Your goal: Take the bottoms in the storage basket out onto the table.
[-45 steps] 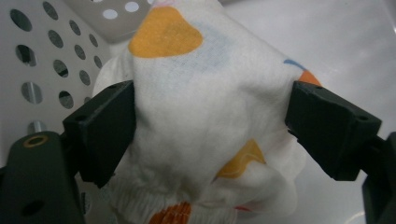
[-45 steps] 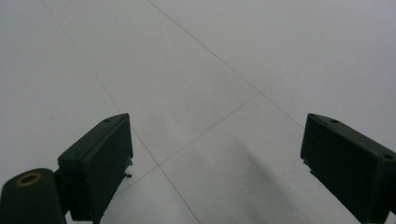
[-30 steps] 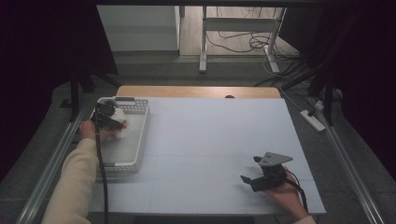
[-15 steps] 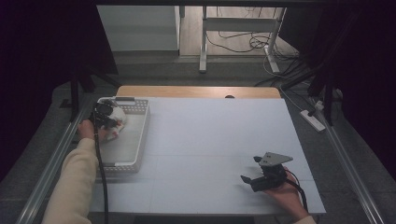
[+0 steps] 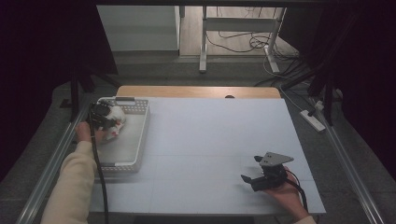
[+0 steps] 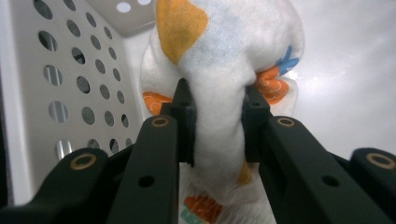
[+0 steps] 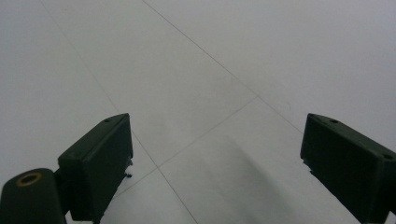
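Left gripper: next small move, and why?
Probably lift straight up. The left gripper already has its jaws pinched on the white patterned cloth, low in the perforated basket, so it must clear the rim before crossing the table. The right gripper sits open there.

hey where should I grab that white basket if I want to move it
Probably the near short rim of the white basket, coming from the person's side. That end holds nothing, while the left gripper, shut on a patterned white cloth, occupies the far end.
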Action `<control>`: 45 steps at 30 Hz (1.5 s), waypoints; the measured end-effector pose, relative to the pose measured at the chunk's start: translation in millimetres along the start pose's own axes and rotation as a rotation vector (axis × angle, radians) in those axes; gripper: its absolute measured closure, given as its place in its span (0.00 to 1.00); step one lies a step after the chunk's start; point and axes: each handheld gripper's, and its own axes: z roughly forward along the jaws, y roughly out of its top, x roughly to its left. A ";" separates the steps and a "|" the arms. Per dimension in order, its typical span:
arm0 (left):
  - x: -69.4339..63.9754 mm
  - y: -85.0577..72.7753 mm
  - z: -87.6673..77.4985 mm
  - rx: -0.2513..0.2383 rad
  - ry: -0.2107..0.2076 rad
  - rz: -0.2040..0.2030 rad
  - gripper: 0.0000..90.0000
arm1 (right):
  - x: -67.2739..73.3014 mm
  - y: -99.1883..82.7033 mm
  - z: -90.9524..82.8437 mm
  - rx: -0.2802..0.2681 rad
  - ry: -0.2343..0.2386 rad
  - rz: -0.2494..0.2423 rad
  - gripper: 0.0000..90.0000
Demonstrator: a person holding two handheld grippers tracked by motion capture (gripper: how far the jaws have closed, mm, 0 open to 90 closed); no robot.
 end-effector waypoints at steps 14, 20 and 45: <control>-1.7 -12.7 -14.1 -0.101 -0.066 -0.043 0.82 | 0.2 -0.1 0.4 0.004 -0.007 0.000 0.10; -1.4 -19.8 -20.6 -0.160 -0.102 -0.074 0.82 | 0.3 -0.1 0.2 0.004 -0.008 0.000 0.10; -6.9 -43.0 -54.7 -0.357 -0.208 -0.120 0.82 | -1.3 -0.4 0.9 0.007 -0.025 0.010 0.10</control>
